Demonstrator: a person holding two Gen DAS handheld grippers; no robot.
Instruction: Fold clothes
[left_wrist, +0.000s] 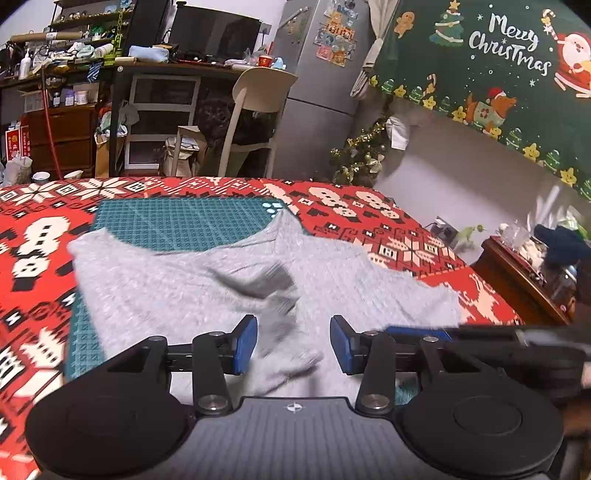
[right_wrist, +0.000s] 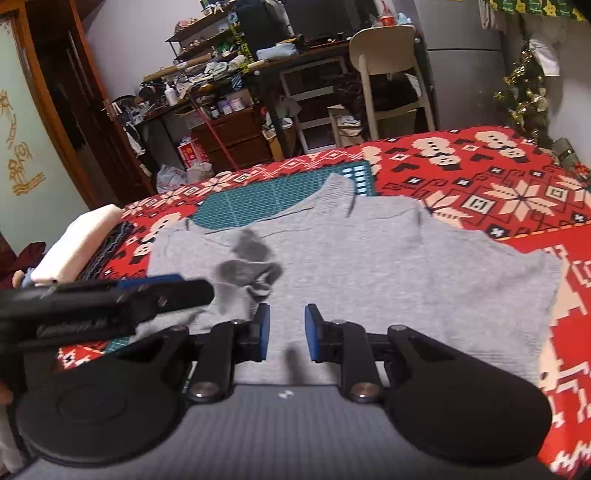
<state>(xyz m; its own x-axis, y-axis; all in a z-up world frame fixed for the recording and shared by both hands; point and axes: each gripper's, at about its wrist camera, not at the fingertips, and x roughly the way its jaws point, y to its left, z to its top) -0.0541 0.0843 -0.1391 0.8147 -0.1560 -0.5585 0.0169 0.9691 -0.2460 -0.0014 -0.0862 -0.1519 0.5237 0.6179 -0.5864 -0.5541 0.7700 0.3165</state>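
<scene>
A grey knit garment (left_wrist: 177, 284) lies spread over a green cutting mat (left_wrist: 177, 221) on a red patterned tablecloth. It has a dark print near its middle and a rumpled fold at the near edge. It also shows in the right wrist view (right_wrist: 369, 254). My left gripper (left_wrist: 293, 343) is open above the garment's near edge, with blurred cloth between its blue pads. My right gripper (right_wrist: 287, 332) is open and empty above the garment's near hem. Each gripper shows at the side of the other's view.
The red tablecloth (left_wrist: 369, 218) covers the table. Folded clothes (right_wrist: 77, 247) are stacked at the left edge. A chair (left_wrist: 258, 107), a cluttered desk and a grey fridge (left_wrist: 317, 74) stand beyond the table. A wooden side table (left_wrist: 524, 273) stands to the right.
</scene>
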